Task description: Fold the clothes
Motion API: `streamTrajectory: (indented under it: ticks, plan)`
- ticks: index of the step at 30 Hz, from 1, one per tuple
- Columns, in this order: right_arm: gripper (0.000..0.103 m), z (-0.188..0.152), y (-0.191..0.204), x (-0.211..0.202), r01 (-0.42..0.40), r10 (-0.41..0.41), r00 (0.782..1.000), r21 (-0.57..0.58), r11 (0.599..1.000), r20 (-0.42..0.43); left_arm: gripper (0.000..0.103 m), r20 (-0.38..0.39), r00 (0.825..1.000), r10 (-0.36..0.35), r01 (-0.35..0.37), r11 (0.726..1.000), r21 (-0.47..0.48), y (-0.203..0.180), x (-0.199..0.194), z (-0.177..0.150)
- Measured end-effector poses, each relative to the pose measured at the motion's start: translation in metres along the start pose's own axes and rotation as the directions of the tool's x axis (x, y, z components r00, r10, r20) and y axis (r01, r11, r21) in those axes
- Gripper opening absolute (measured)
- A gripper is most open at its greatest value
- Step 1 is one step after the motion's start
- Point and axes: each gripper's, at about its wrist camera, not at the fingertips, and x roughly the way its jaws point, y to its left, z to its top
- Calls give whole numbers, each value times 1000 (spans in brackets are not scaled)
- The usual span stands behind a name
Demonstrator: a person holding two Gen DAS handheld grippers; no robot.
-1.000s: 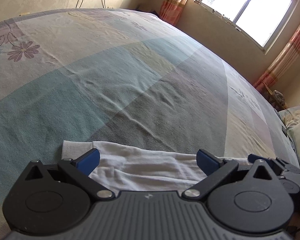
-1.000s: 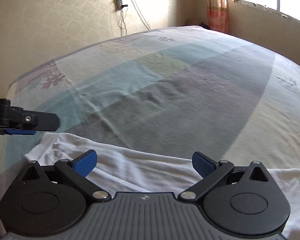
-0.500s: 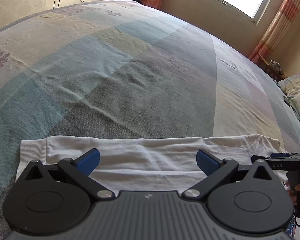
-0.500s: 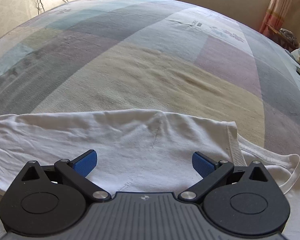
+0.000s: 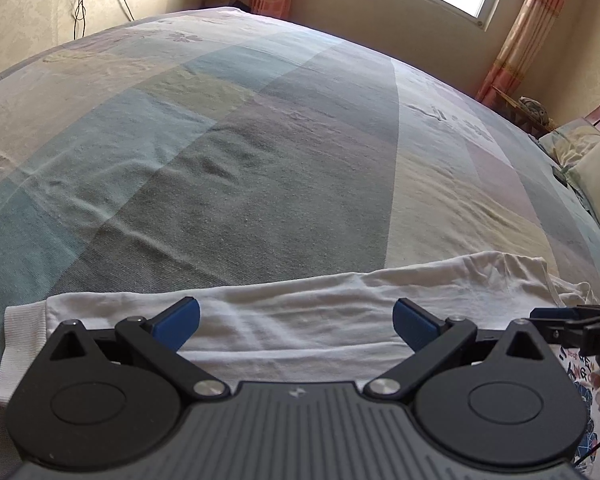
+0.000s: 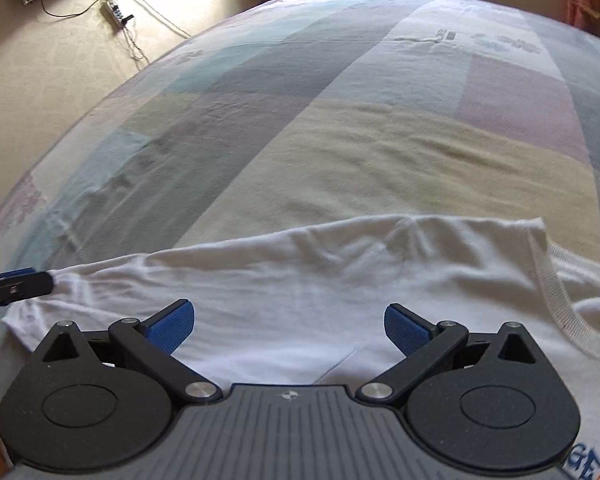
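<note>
While the shirt (image 5: 308,320) lies flat on the bed (image 5: 260,152), long axis running left-right across both views, I hold my left tool (image 5: 296,318) and right tool (image 6: 289,322) spread wide, empty, just above its near edge; neither is clearly nearer.

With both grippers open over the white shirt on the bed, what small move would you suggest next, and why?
Probably lower both and close on the near fabric. The left gripper and right gripper hover open, holding nothing, above the white shirt, which lies flat on the bedspread.
</note>
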Motion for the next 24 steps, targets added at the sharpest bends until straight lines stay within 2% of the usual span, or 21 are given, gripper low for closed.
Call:
streamTrajectory:
  ticks: [6, 9, 13, 15, 17, 20, 22, 24]
  plan:
    - [103, -14, 33, 5, -88, 88, 996, -34, 996, 9, 102, 9, 1000, 2, -2, 1000, 4, 1, -5, 0]
    - [103, -20, 40, 22, -118, 119, 992, 25, 993, -49, 102, 16, 1000, 3, -3, 1000, -18, 8, -7, 2]
    - [103, -34, 61, 36, -188, 191, 979, 43, 981, -70, 102, 12, 1000, 8, -8, 999, -39, 15, -6, 2]
    - [103, -34, 73, 38, -173, 173, 983, 7, 985, -60, 102, 8, 1000, 11, -11, 999, -31, 15, -7, 2]
    - [103, -30, 73, 34, -191, 190, 980, 1, 982, -63, 102, 13, 1000, 5, -4, 1000, -21, 15, -9, 1]
    - [103, -23, 58, 12, -213, 214, 977, 32, 976, -8, 102, 19, 1000, -2, 2, 999, -33, 16, -11, 1]
    - [103, -17, 45, -1, -150, 148, 988, 46, 988, 51, 102, 17, 1000, 1, 0, 999, -45, 16, -10, 1]
    - [103, -12, 37, -2, -129, 124, 990, 72, 989, 70, 102, 17, 1000, -4, 4, 999, -41, 14, -10, 1]
